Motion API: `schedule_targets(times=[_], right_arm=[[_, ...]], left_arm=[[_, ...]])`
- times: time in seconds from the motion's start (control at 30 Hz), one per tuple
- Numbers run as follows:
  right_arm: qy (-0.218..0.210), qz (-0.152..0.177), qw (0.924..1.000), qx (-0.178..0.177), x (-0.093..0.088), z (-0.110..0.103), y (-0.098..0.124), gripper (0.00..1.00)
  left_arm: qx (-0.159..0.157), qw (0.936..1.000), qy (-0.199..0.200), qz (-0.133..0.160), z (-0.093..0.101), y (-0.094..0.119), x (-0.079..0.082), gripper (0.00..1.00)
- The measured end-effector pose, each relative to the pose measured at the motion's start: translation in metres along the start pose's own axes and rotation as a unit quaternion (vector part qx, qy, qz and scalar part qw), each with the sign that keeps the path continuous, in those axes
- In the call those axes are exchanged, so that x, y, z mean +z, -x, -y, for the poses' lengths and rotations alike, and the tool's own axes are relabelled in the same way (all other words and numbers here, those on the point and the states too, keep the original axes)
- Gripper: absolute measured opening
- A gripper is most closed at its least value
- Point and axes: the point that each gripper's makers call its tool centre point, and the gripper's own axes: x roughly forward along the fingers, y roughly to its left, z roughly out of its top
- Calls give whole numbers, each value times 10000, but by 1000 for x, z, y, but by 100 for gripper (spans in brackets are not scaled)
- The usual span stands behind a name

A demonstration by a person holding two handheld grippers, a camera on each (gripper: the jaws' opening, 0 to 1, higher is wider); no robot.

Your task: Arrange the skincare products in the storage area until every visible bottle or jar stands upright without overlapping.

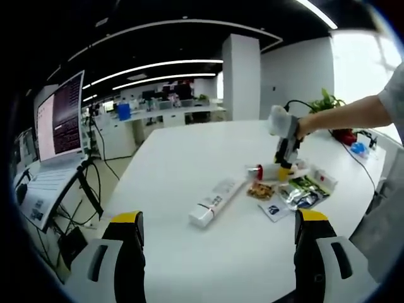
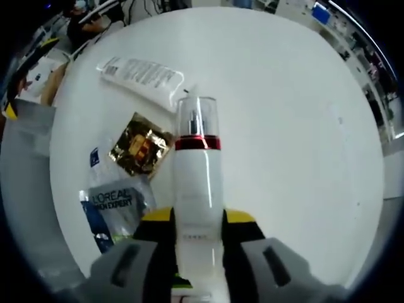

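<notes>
- Left gripper view: left gripper (image 1: pixel 218 237) hangs wide open and empty over the white table (image 1: pixel 189 170); white tube (image 1: pixel 216 201) lies flat ahead, office desks beyond.
- Right gripper view: right gripper (image 2: pixel 197 228) clamps the pump bottle (image 2: pixel 197 189) lying along its jaws; loose sachets (image 2: pixel 129 170) to its left could tip the bottle if stood there.

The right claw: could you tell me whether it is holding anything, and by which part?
The right claw grips the white pump bottle around its lower body; its red-banded clear cap points away. The left claw is open, holding nothing.
</notes>
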Motion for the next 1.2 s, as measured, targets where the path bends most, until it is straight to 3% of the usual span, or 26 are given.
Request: schedule_targets(times=[0.3, 0.53, 0.6, 0.7, 0.9, 1.1, 1.17, 1.2], right_arm=[[-716, 457, 9960, 271, -1, -7, 9, 26], [-1417, 877, 9843, 575, -3, -7, 17, 25], [-1697, 1040, 9773, 726, -2, -15, 23, 25], [-2255, 1394, 9589, 1017, -3, -21, 27, 25], [-2821, 1779, 9335, 1318, -8, -31, 29, 25], [-3383, 2172, 9006, 1653, -10, -42, 32, 25], [-3641, 2328, 8839, 1785, -9, -42, 34, 25], [-3700, 2396, 8792, 1805, -9, -41, 35, 25]], left_arm=[[-83, 10000, 6, -3, 3, 0, 3, 97], [-219, 9998, 40, 9, 7, -1, 10, 97], [-245, 9997, 31, 8, 6, -3, 11, 97], [-264, 9996, 25, -7, 6, -4, 12, 97], [-460, 9985, 157, -264, 8, -8, 7, 91], [-707, 9965, 325, -300, 17, -16, 7, 91], [-795, 9958, 343, -302, 20, -19, 9, 91], [-848, 9952, 369, -319, 22, -20, 9, 90]])
